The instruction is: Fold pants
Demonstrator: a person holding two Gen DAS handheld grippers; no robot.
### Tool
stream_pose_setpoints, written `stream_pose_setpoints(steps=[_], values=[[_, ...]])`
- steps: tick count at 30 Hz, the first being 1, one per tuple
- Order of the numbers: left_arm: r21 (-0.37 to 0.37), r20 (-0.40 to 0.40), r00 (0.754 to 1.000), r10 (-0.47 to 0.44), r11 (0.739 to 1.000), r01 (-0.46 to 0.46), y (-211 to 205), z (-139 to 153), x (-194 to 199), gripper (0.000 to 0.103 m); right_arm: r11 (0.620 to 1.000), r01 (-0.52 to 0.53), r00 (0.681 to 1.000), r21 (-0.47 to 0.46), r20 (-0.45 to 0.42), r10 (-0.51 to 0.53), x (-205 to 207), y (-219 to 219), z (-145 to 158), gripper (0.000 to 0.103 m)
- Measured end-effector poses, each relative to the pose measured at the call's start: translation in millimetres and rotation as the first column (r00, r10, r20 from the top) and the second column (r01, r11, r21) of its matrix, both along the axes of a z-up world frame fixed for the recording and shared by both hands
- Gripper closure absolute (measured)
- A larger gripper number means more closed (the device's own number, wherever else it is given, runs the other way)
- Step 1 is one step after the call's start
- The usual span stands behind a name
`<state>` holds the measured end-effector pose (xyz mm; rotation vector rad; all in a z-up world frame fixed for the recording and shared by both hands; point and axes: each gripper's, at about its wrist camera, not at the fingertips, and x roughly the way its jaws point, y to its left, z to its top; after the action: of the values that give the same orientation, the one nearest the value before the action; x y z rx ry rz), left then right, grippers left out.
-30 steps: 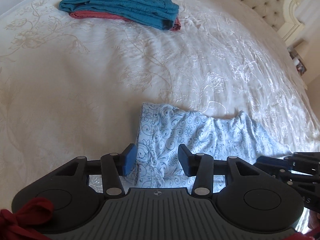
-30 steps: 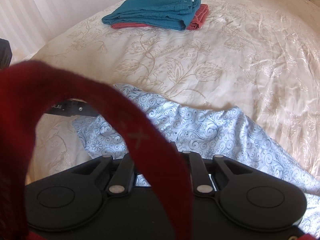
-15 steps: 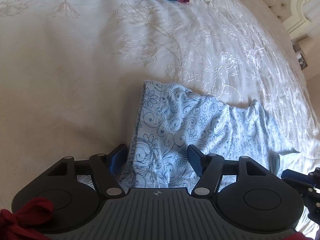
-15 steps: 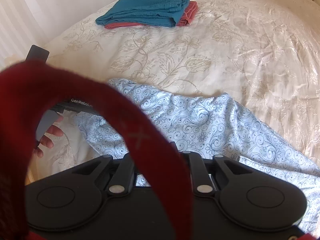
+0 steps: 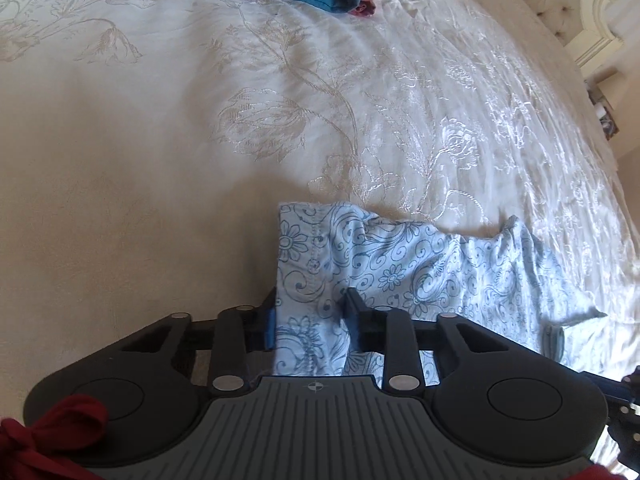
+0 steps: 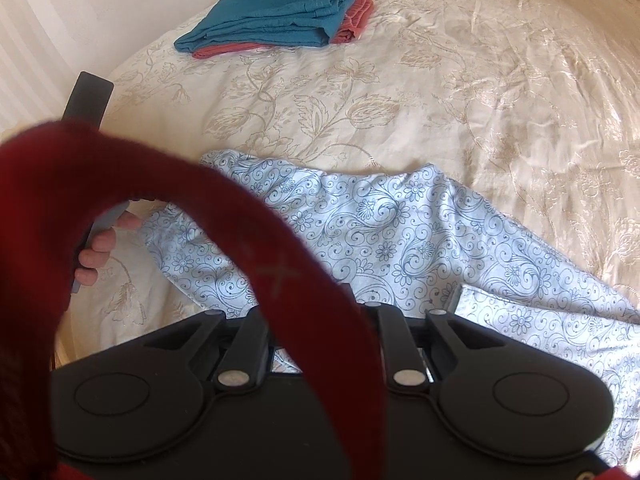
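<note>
The pale blue pants with a dark blue floral swirl print [image 5: 404,272] lie rumpled on the cream embroidered satin bedspread [image 5: 168,152], spread out to the right across its near part. The left gripper [image 5: 310,320] has its blue-padded fingers [image 5: 269,322] drawn narrow onto a bunched edge of the pants, pinching the cloth between them. A red fabric strap [image 6: 248,248] hides most of the right gripper [image 6: 320,320], so I cannot tell how its fingers stand. Far across the bedspread from the pants sits a folded teal garment [image 6: 276,20] atop a folded red one [image 6: 352,20].
</note>
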<state>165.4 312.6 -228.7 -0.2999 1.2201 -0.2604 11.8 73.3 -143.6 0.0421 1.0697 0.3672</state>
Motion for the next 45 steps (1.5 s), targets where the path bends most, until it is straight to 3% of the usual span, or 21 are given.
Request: stream_pose_setpoints(steps=[3, 10, 15, 19, 23, 27, 35, 37, 40, 45], values=[[-0.051, 0.01, 0.998, 0.062, 0.997, -0.061, 6, 16, -9, 0.093, 1.0, 0.021, 1.0, 0.009, -0.004, -0.021, -4, -12, -1, 0.079], [-0.078, 0.128, 0.989, 0.073, 0.995, -0.064, -29, 96, -20, 0.093, 0.996, 0.084, 0.996, 0.036, -0.014, -0.083, -15, -56, -5, 0.079], [-0.125, 0.202, 0.977, 0.066, 0.991, -0.041, -85, 151, -31, 0.093, 0.989, 0.129, 0.992, 0.07, -0.013, -0.128, -28, -97, -6, 0.078], [-0.149, 0.237, 0.97, 0.055, 0.989, -0.02, -141, 173, -45, 0.093, 0.985, 0.151, 0.989, 0.089, -0.006, -0.151, -40, -136, -7, 0.078], [-0.166, 0.234, 0.972, 0.037, 0.986, 0.002, -208, 170, -57, 0.093, 0.978, 0.183, 0.983, 0.102, -0.005, -0.183, -54, -178, -7, 0.078], [-0.178, 0.195, 0.981, 0.014, 0.984, 0.021, -278, 142, -68, 0.093, 0.971, 0.216, 0.976, 0.1, -0.008, -0.216, -65, -217, -9, 0.078], [-0.049, 0.072, 0.984, -0.164, 0.985, 0.167, -390, 71, -83, 0.089, 0.951, 0.299, 0.954, 0.075, -0.032, -0.298, -83, -284, -13, 0.077], [-0.005, 0.068, 0.972, -0.226, 0.974, 0.227, -407, 69, -95, 0.089, 0.948, 0.312, 0.95, 0.068, -0.037, -0.31, -87, -293, -15, 0.077], [0.001, 0.095, 0.957, -0.275, 0.961, 0.276, -413, 76, -106, 0.086, 0.944, 0.324, 0.946, 0.058, -0.039, -0.322, -91, -302, -17, 0.077], [0.058, 0.157, 0.942, -0.296, 0.955, 0.291, -399, 95, -109, 0.086, 0.94, 0.333, 0.943, 0.067, -0.022, -0.333, -91, -307, -16, 0.077]])
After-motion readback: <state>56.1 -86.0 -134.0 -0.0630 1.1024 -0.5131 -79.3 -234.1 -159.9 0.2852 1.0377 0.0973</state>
